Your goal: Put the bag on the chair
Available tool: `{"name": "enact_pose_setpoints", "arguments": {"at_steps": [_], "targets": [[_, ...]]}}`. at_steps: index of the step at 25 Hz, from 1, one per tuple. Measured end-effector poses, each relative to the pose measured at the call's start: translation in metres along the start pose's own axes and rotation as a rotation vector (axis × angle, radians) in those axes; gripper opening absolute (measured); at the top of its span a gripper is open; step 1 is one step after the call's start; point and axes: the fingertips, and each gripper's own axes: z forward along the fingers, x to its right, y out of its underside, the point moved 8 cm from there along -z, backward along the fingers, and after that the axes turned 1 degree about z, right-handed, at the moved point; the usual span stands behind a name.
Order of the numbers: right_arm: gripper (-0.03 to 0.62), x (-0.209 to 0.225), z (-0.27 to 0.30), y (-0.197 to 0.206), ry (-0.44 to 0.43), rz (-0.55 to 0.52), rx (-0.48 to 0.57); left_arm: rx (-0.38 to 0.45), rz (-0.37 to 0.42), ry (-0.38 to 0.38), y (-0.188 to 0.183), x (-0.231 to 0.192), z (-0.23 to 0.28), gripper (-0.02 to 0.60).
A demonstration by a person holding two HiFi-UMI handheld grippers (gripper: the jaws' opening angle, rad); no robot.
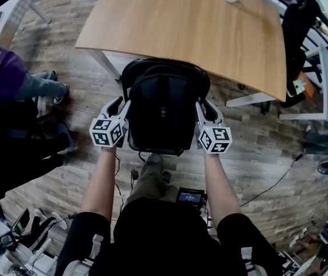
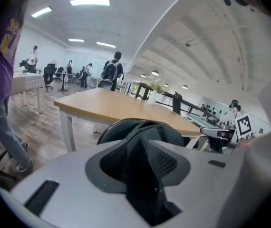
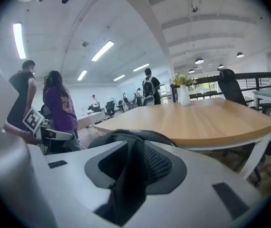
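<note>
We hold the black bag (image 1: pixel 163 105) upright on the near side of the wooden table (image 1: pixel 181 22). It is at the black chair (image 1: pixel 158 62), whose curved back shows just beyond it. Our left gripper (image 1: pixel 119 106) is closed on a fold of fabric at the bag's left side. Our right gripper (image 1: pixel 205 109) clamps dark fabric on the bag's right side. We cannot tell whether the bag rests on the seat.

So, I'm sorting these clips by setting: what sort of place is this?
Probably an open-plan office or workshop: a long wooden table, ceiling strip lights, and further tables with swivel chairs and people behind.
</note>
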Motion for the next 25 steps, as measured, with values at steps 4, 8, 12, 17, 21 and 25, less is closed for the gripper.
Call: {"name": "enact_pose_setpoints", "arguments": {"at_steps": [4, 8, 12, 17, 21, 25], "targets": [[0.045, -0.031, -0.066, -0.043, -0.044, -0.069, 0.141, 0.124, 0.029, 0.05, -0.032, 0.049, -0.058, 0.055], [0.011, -0.061, -0.138, -0.079, -0.067, -0.073, 0.247, 0.278, 0.083, 0.073, -0.063, 0.103, -0.129, 0.003], [0.011, -0.087, -0.21, -0.098, -0.102, -0.088, 0.334, 0.386, 0.156, 0.07, -0.083, 0.15, -0.201, 0.003], [0.011, -0.115, -0.296, -0.107, -0.101, -0.148, 0.436, 0.491, 0.224, 0.065, -0.084, 0.192, -0.287, 0.003], [0.011, -0.14, -0.349, -0.11, -0.085, -0.16, 0.488, 0.532, 0.232, 0.046, -0.074, 0.202, -0.338, 0.003], [0.01, -0.157, -0.377, -0.091, -0.051, -0.152, 0.489, 0.521, 0.221, 0.079, -0.053, 0.207, -0.369, 0.003]]}}
